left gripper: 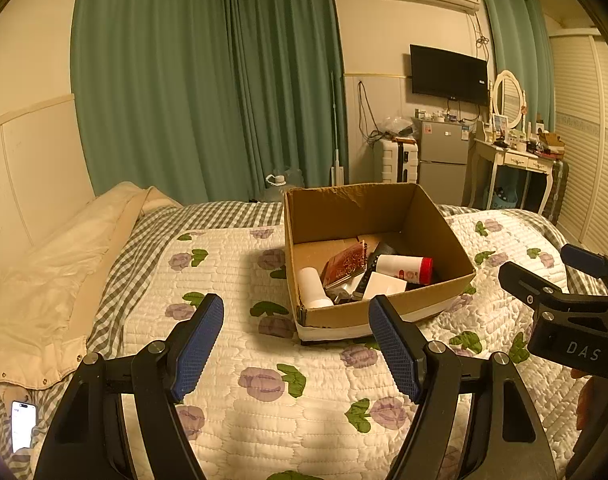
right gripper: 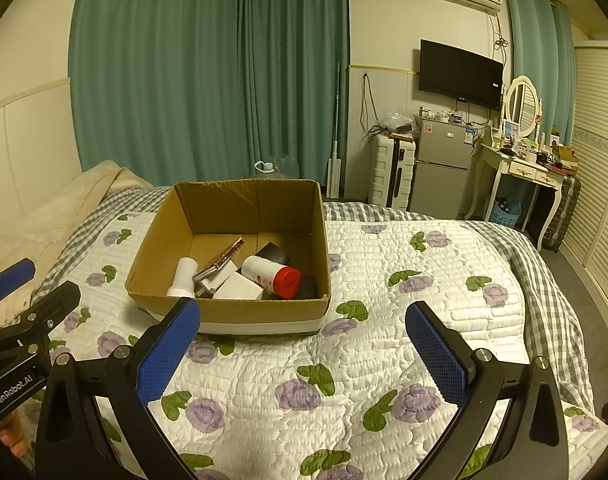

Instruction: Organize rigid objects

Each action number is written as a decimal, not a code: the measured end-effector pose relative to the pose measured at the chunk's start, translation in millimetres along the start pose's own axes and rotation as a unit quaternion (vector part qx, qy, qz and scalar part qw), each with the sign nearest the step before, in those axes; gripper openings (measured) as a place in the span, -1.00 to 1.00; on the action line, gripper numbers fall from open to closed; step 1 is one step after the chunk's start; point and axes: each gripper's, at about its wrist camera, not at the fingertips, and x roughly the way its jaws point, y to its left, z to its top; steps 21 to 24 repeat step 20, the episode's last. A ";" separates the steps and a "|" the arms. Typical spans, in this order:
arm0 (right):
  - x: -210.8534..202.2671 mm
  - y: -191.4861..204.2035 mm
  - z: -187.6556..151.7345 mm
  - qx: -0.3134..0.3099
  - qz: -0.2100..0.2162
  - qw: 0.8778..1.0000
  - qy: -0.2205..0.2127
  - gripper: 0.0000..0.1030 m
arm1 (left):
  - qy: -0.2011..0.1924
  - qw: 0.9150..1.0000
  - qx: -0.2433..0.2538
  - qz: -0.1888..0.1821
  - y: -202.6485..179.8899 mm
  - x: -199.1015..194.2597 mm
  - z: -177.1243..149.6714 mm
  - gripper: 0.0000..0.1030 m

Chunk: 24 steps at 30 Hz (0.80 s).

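Observation:
An open cardboard box [left gripper: 444, 224] [right gripper: 160, 236] stands on the floral quilt. Inside lie a white bottle with a red cap [left gripper: 404, 269] [right gripper: 270, 276], a white cylinder [left gripper: 312, 286] [right gripper: 183, 276], a dark red patterned case [left gripper: 346, 266], seen edge-on as a metal-rimmed case [right gripper: 220, 263] in the right wrist view, a white flat box [left gripper: 384, 286] [right gripper: 238, 288] and dark items. My left gripper [left gripper: 298, 346] is open and empty in front of the box; it also shows at the left edge of the right wrist view [right gripper: 32, 288]. My right gripper [right gripper: 302, 350] is open and empty, also showing in the left wrist view [left gripper: 544, 272].
The quilt [right gripper: 384, 360] covers a bed with a checked sheet. A cream duvet [left gripper: 56, 272] lies at the left, a lit phone [left gripper: 23, 424] beside it. Beyond the bed stand a suitcase [right gripper: 394, 172], a small fridge [right gripper: 444, 168] and a dressing table [right gripper: 520, 168].

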 end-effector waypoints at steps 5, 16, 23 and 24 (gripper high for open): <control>0.9 0.9 -1.3 -0.001 -0.001 1.000 0.002 1.00 | 0.000 1.000 0.000 0.000 0.1 0.1 -0.1 0.51; 1.1 0.8 -1.2 0.000 -0.001 1.000 0.002 1.00 | -0.001 1.000 -0.002 -0.002 -1.8 -1.9 0.6 0.51; 2.1 -0.1 -3.4 0.000 -0.003 1.000 0.005 1.00 | 0.006 1.000 -0.005 -0.006 -2.0 -1.1 0.2 0.51; 2.1 -0.1 -3.4 0.000 -0.003 1.000 0.005 1.00 | 0.006 1.000 -0.005 -0.006 -2.0 -1.1 0.2 0.51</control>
